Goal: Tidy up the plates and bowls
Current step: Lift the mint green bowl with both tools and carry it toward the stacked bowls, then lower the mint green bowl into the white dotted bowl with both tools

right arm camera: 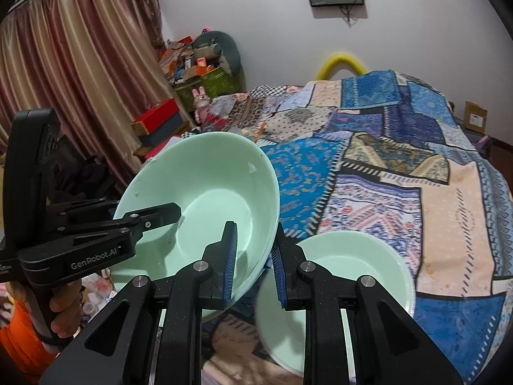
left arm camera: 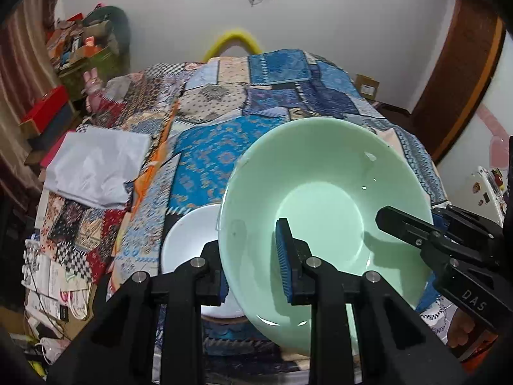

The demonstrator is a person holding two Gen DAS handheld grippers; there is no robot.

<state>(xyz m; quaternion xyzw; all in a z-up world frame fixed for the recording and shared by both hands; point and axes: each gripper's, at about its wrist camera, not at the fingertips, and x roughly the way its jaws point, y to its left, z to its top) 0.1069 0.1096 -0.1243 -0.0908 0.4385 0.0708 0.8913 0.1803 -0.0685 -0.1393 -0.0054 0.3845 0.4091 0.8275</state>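
Across the left wrist view, from left to right: folded grey cloth (left arm camera: 96, 170), middle left, lying on the patchwork bedspread (left arm camera: 208, 160). White plate (left arm camera: 189, 240), lower centre-left, flat on the bedspread, partly behind the green bowl. Left claw (left arm camera: 253, 266), lower centre, narrow, its blue pads clamping the near left rim of the green bowl (left arm camera: 320, 192). That bowl occupies centre right, tilted and raised off the bed. Right claw (left arm camera: 413, 227), entering from the right edge, gripping the bowl's right rim, one finger lying inside.

Across the right wrist view: striped curtain (right arm camera: 64, 80), upper left. Left claw (right arm camera: 154, 218), middle left, pinching the bowl's left rim. Right claw (right arm camera: 253, 276), lower centre, narrow, pads closed on the near right rim. Second green bowl (right arm camera: 352, 263), lower right, resting on the bedspread.
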